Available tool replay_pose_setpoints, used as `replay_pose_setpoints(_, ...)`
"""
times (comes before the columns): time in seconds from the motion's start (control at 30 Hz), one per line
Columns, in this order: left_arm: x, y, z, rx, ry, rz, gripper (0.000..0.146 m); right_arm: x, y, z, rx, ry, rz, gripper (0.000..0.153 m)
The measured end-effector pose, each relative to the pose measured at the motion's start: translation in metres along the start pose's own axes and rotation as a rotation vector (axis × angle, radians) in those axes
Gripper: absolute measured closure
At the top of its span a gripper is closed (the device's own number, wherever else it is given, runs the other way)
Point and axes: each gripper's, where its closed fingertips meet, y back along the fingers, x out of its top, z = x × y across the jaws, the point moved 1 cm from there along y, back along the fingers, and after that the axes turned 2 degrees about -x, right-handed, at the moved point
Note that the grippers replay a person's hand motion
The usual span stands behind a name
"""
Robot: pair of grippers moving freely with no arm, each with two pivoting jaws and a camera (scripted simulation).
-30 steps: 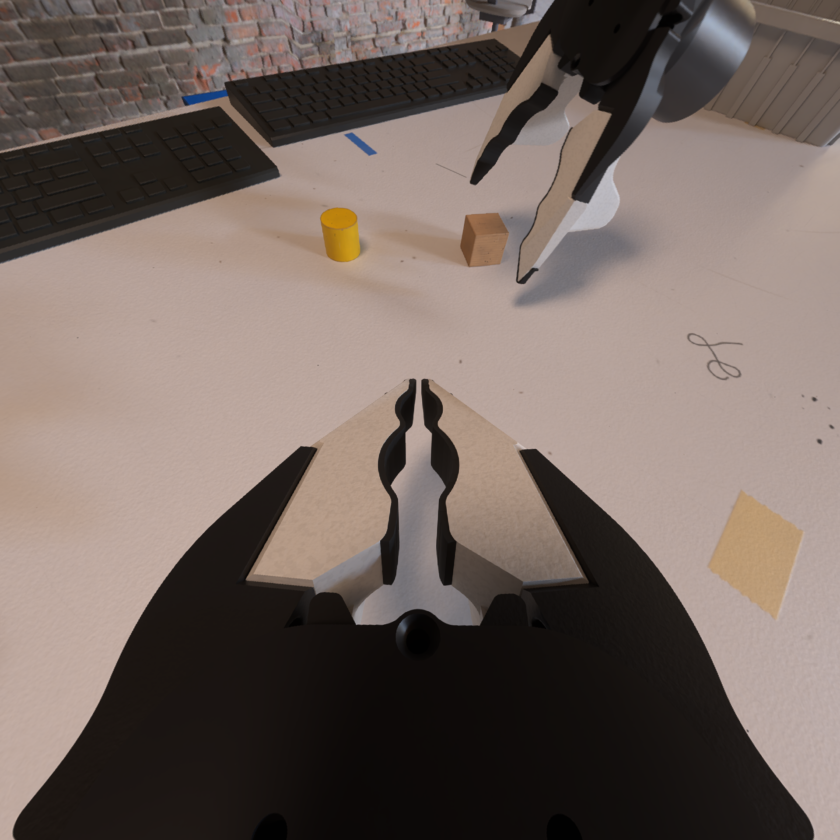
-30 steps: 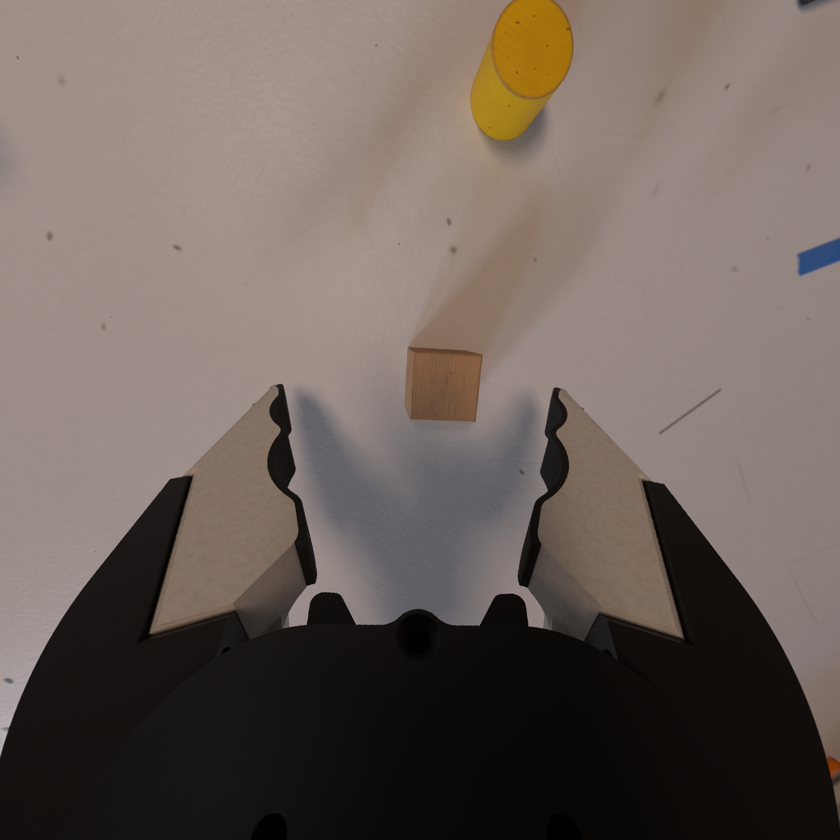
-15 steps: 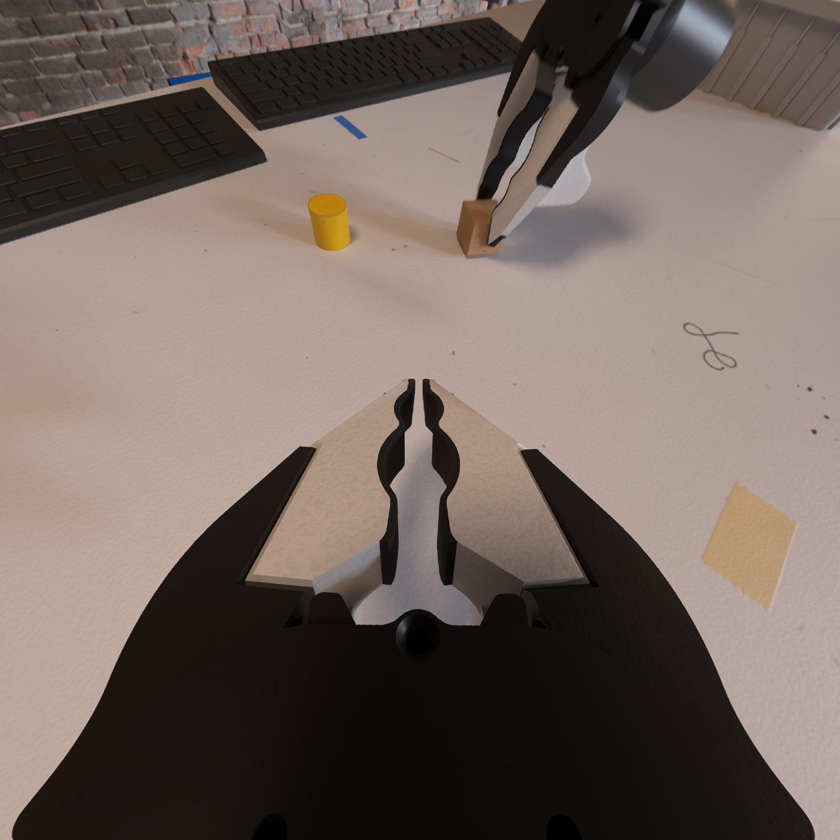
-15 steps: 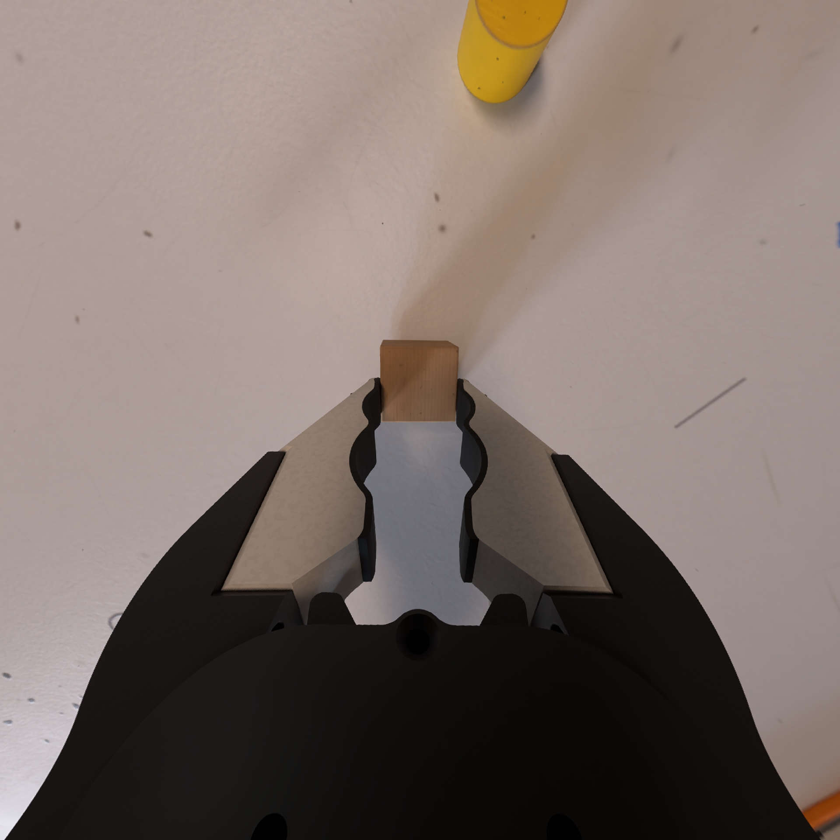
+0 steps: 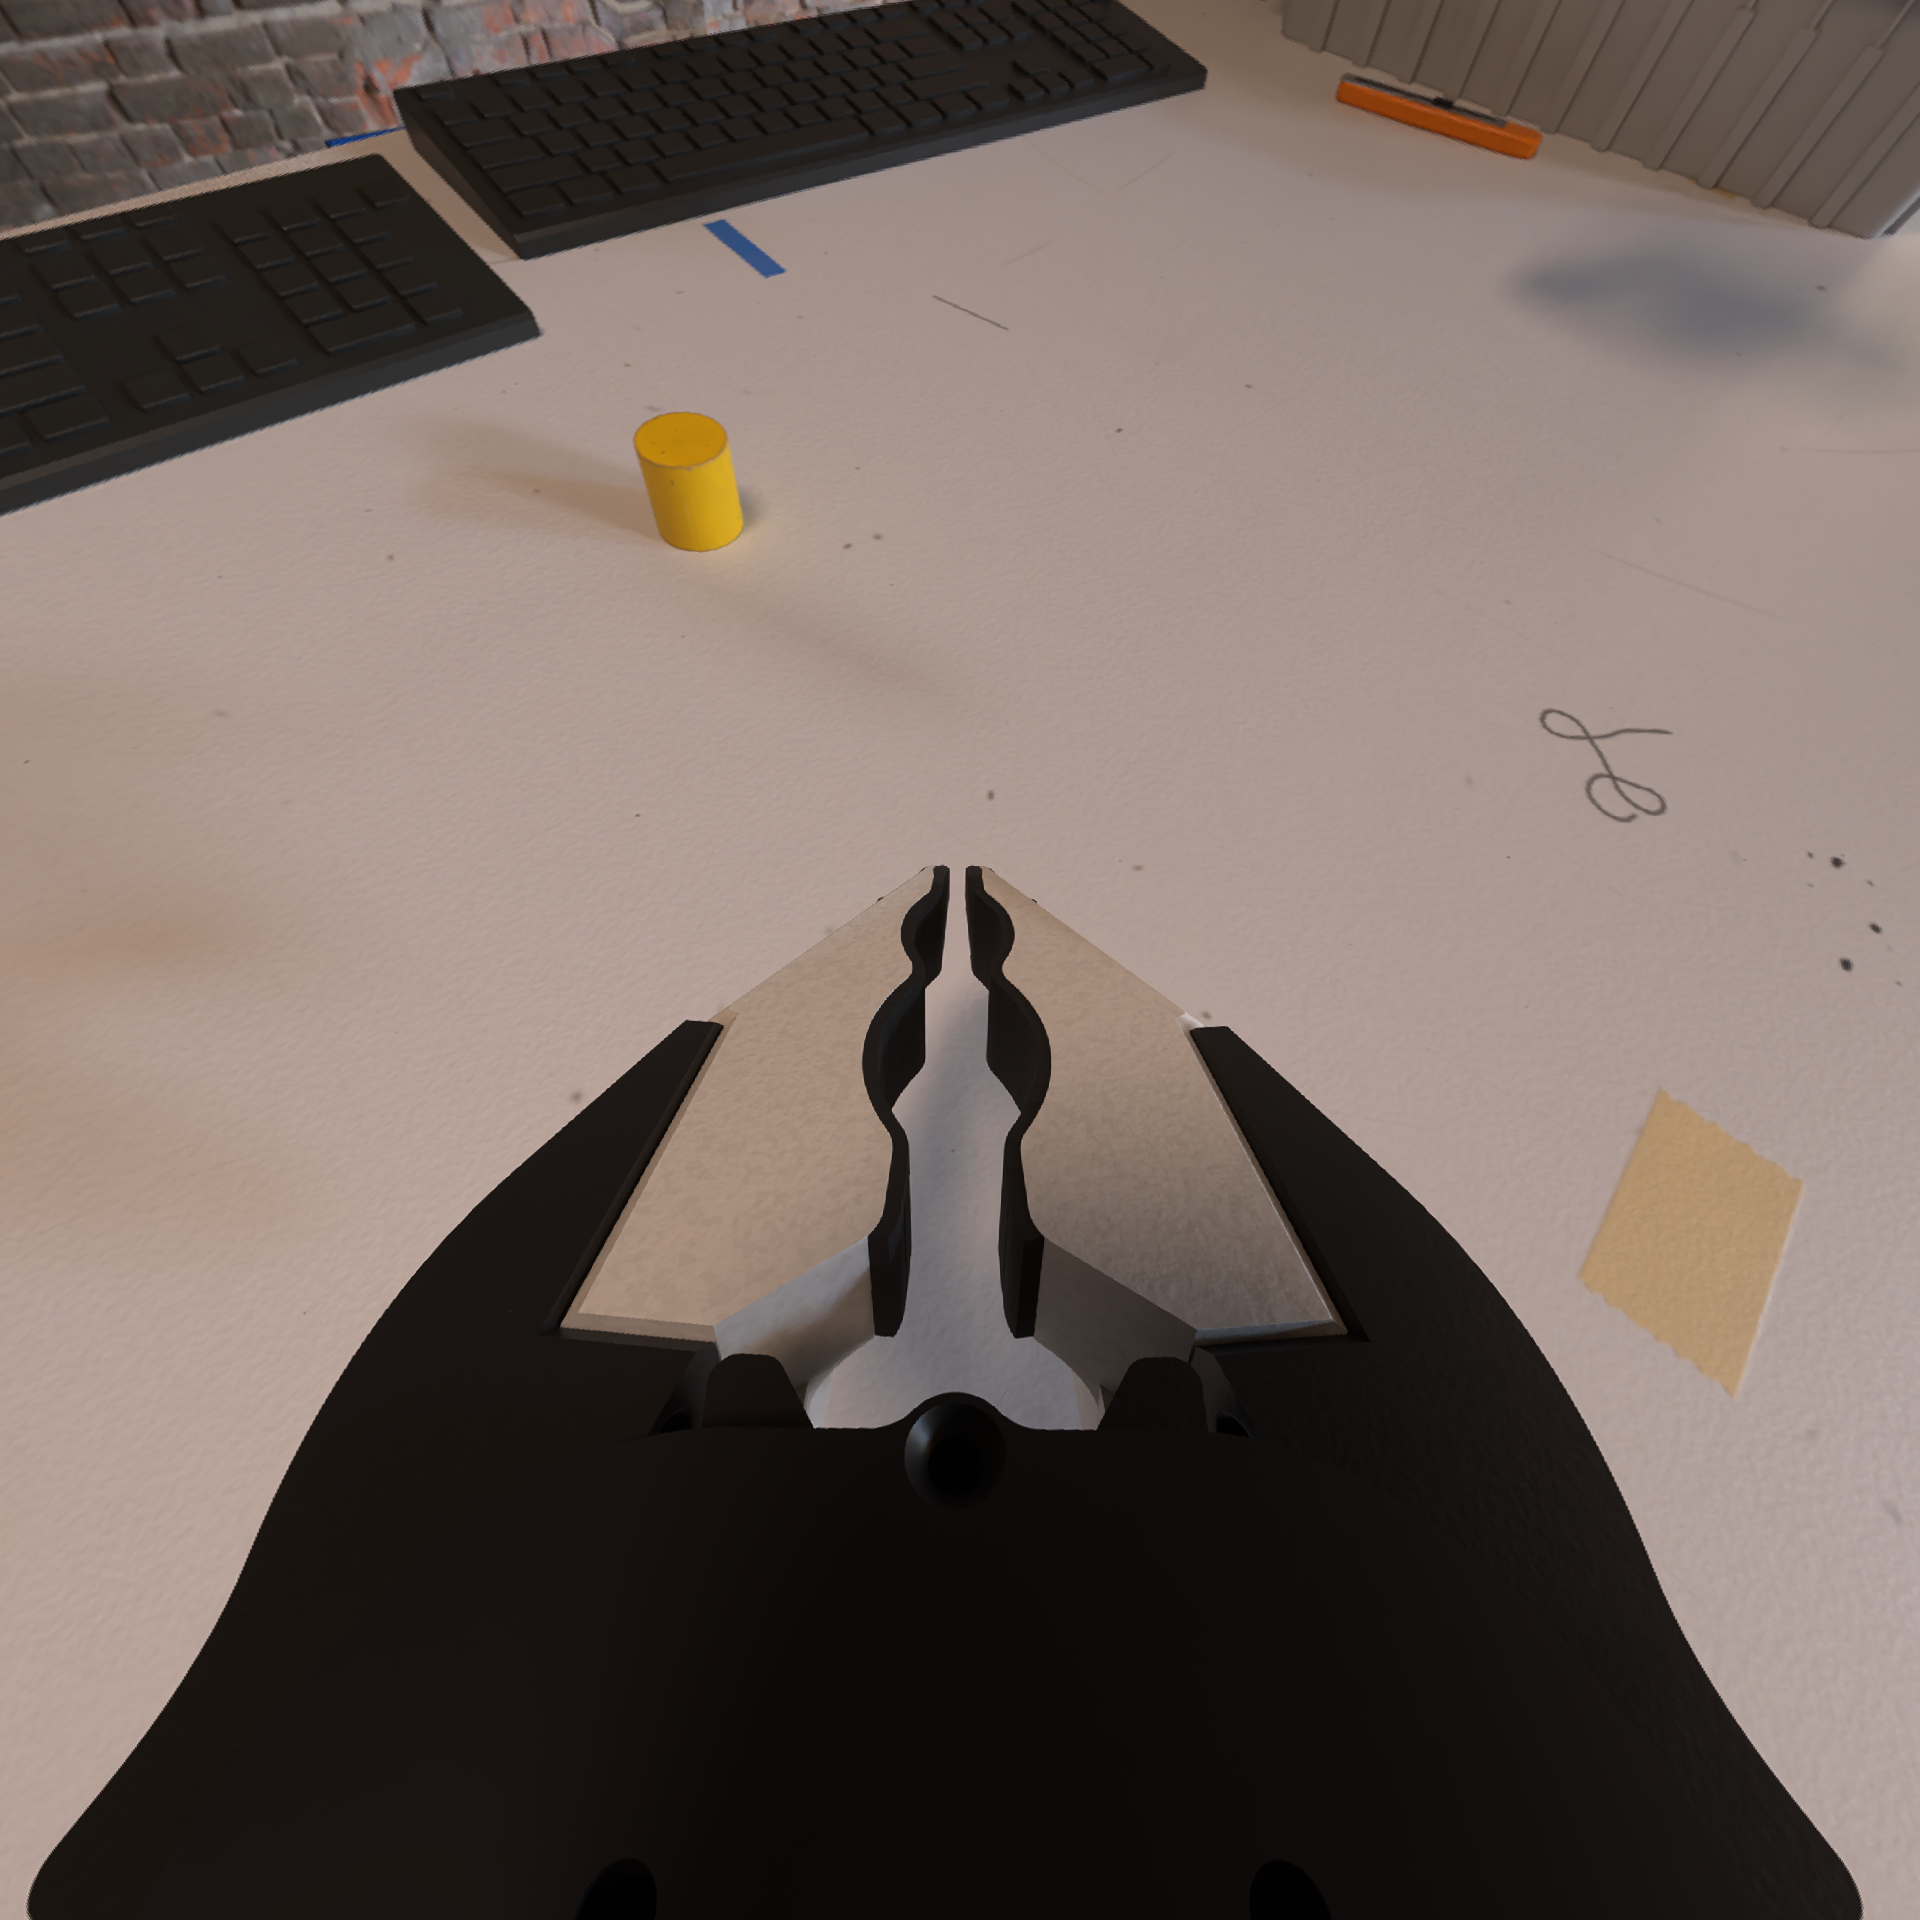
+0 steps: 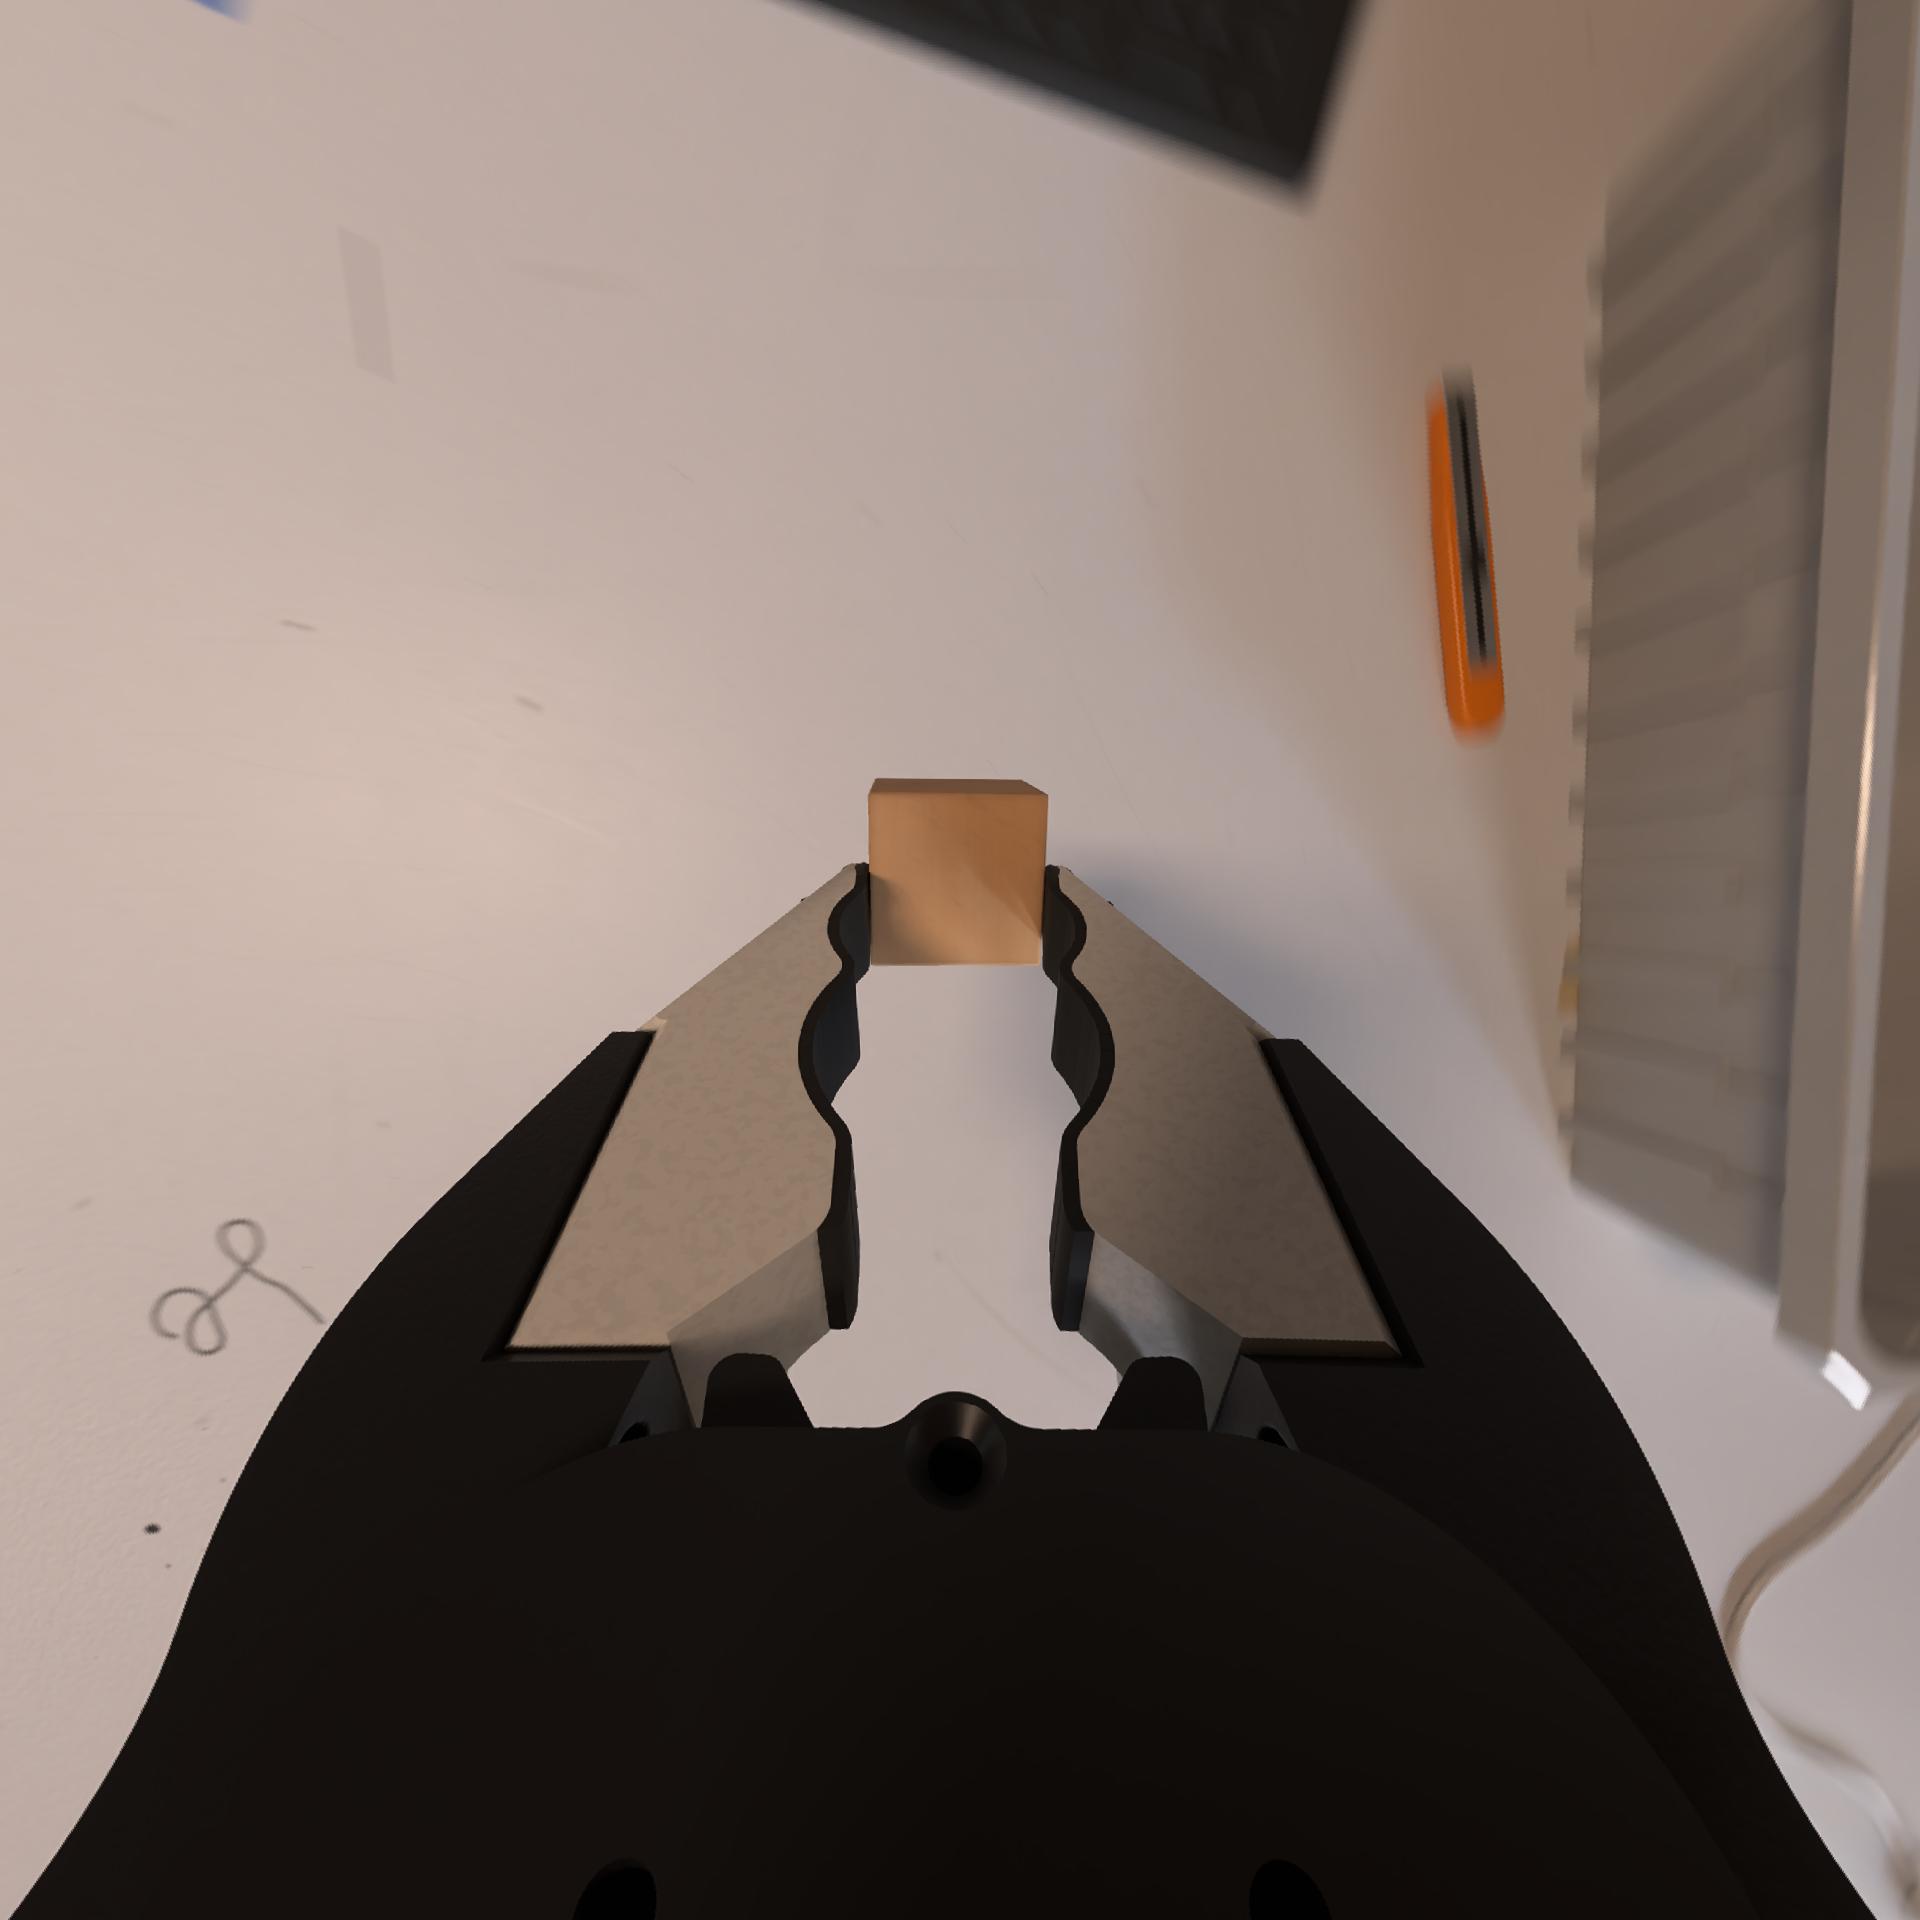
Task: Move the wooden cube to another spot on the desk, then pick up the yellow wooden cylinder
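Observation:
My right gripper [image 6: 956,883] is shut on the wooden cube [image 6: 956,868], which sits between the fingertips, held above the white desk [image 6: 520,623]. The yellow wooden cylinder [image 5: 688,480] stands upright on the desk [image 5: 1143,623] in the left wrist view, ahead and to the left of my left gripper [image 5: 956,873]. The left gripper is shut and empty, low over the desk. The cube and the right gripper are out of the left wrist view; only a soft shadow [image 5: 1683,296] shows at the far right.
Two black keyboards [image 5: 790,104] [image 5: 208,301] lie at the back left. An orange tool [image 5: 1439,116] lies by a grey ribbed panel [image 5: 1662,94]; the tool [image 6: 1465,561] and the panel [image 6: 1704,727] also show in the right wrist view. A tan paper patch [image 5: 1694,1236] and a scribble [image 5: 1605,764] mark the desk.
My right gripper closed on the cube, lifted it and carried it right, out of the left wrist view and toward the orange tool. The left gripper stayed shut and shifted slightly.

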Motion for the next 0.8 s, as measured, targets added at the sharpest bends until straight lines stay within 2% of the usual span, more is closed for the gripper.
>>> replay_pose_setpoints(0.1,0.002,-0.002,0.006,-0.014,-0.012,-0.001,0.143,-0.052,-0.024,0.037,-0.03,-0.147,-0.121,0.12)
replay_pose_setpoints(0.23,0.002,-0.008,0.012,-0.03,-0.021,-0.006,0.143,-0.091,-0.051,0.045,-0.079,-0.138,-0.243,0.12)
replay_pose_setpoints(0.4,-0.001,-0.014,0.019,-0.056,-0.024,-0.026,0.143,-0.101,-0.068,0.046,-0.135,-0.111,-0.307,0.12)
replay_pose_setpoints(0.57,0.0,-0.017,0.024,-0.07,-0.031,-0.022,0.143,-0.112,-0.083,0.04,-0.109,-0.106,-0.38,0.12)
replay_pose_setpoints(0.77,-0.004,-0.021,0.027,-0.086,-0.033,-0.032,0.143,-0.115,-0.087,0.039,-0.169,-0.027,-0.398,0.12)
replay_pose_setpoints(0.8,-0.004,-0.02,0.027,-0.086,-0.031,-0.03,0.143,-0.113,-0.087,0.038,-0.171,-0.009,-0.394,0.106)
